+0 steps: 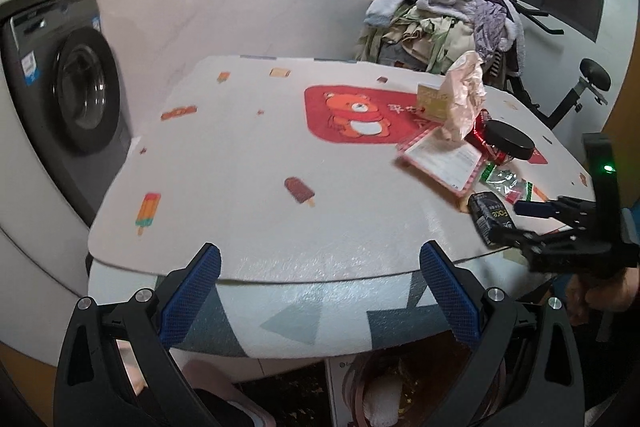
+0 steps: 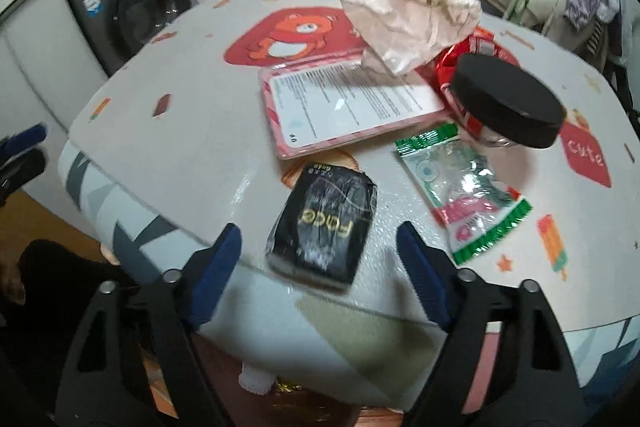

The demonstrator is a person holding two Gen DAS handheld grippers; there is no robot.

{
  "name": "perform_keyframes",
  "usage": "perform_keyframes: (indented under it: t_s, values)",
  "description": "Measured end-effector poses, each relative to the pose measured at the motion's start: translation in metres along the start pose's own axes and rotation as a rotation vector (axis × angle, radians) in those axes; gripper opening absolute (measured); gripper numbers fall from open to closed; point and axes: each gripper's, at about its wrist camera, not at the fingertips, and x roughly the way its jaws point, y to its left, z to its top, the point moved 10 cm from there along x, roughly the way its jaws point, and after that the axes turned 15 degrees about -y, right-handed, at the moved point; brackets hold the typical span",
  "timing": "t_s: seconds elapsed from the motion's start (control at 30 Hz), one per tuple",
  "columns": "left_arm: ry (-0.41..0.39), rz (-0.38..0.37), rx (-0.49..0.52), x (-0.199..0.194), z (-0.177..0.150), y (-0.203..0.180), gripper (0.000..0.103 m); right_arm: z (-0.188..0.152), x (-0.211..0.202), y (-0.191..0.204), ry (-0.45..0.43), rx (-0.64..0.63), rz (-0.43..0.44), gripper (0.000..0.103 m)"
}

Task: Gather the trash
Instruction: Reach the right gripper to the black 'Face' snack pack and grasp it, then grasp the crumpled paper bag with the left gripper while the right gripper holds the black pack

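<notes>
While both jaws stand open, the right gripper (image 2: 318, 255) flanks the black packet (image 2: 323, 227) at the table's (image 2: 160, 163) near edge; the left gripper (image 1: 320, 291) holds nothing.

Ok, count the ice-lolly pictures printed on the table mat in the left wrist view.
4. An orange one at the near left edge, a brown one mid-table, a small orange one far left, and one partly hidden near the right gripper. Clutter may hide more.

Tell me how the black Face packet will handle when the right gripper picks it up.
The black Face packet looks soft and light: its glossy wrap is wrinkled, so it will likely squash and may slip. The open right gripper straddles it; it overhangs the mat edge.
</notes>
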Motion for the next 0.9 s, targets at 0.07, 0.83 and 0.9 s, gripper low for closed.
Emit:
perform_keyframes:
  t_s: [0.07,0.83,0.9]
  values:
    - [0.011,0.004,-0.014,0.001,-0.004,0.005,0.097,0.001,0.008,0.000,0.005,0.011,-0.019,0.069]
    - [0.002,-0.335,-0.033,0.088,0.086,-0.116,0.067,0.035,-0.061,-0.069,-0.228,-0.015,-0.119,0.044]
    - [-0.006,-0.351,-0.009,0.104,0.100,-0.131,0.063,0.036,-0.068,-0.084,-0.243,0.011,-0.136,0.044]
